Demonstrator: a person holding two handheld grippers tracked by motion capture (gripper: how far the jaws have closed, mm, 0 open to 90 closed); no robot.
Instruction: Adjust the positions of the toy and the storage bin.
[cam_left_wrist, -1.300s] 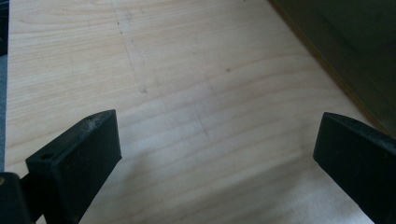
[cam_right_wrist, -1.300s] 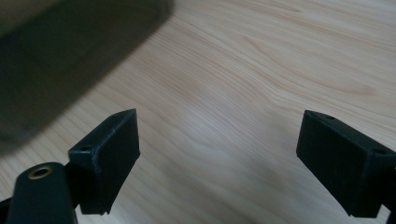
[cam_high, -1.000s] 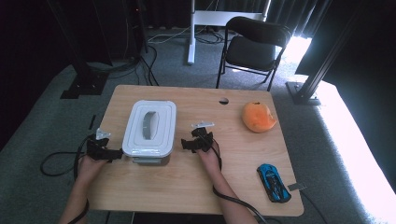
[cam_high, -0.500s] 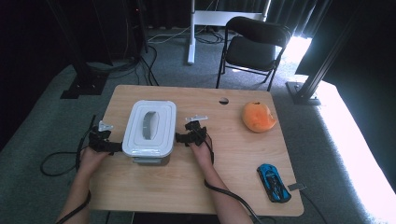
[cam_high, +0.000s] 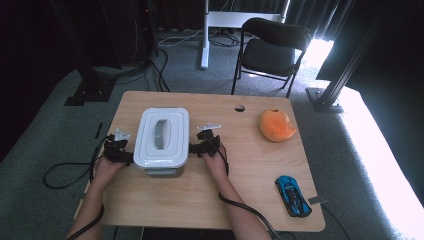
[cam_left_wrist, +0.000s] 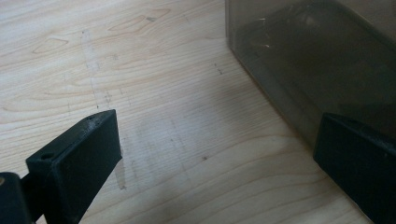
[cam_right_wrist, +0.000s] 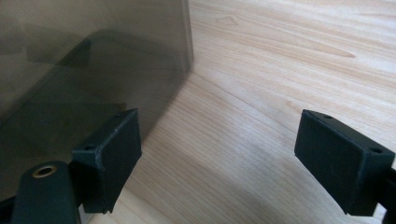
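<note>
Both my grippers flank the lidded box, jaws spread, nothing pinched.

My left gripper (cam_high: 120, 150) and right gripper (cam_high: 202, 145) sit against opposite sides of the container (cam_high: 161, 137); its smoky translucent wall (cam_left_wrist: 299, 70) is beside my left gripper's far jaw and against my right gripper's near jaw (cam_right_wrist: 93, 70). Risk, my guess: the smooth hard plastic slips if I squeeze unevenly, or the white rounded lid (cam_high: 162, 131) pops off instead of the box lifting. The wooden table (cam_high: 250, 170) is matte and grainy.
</note>
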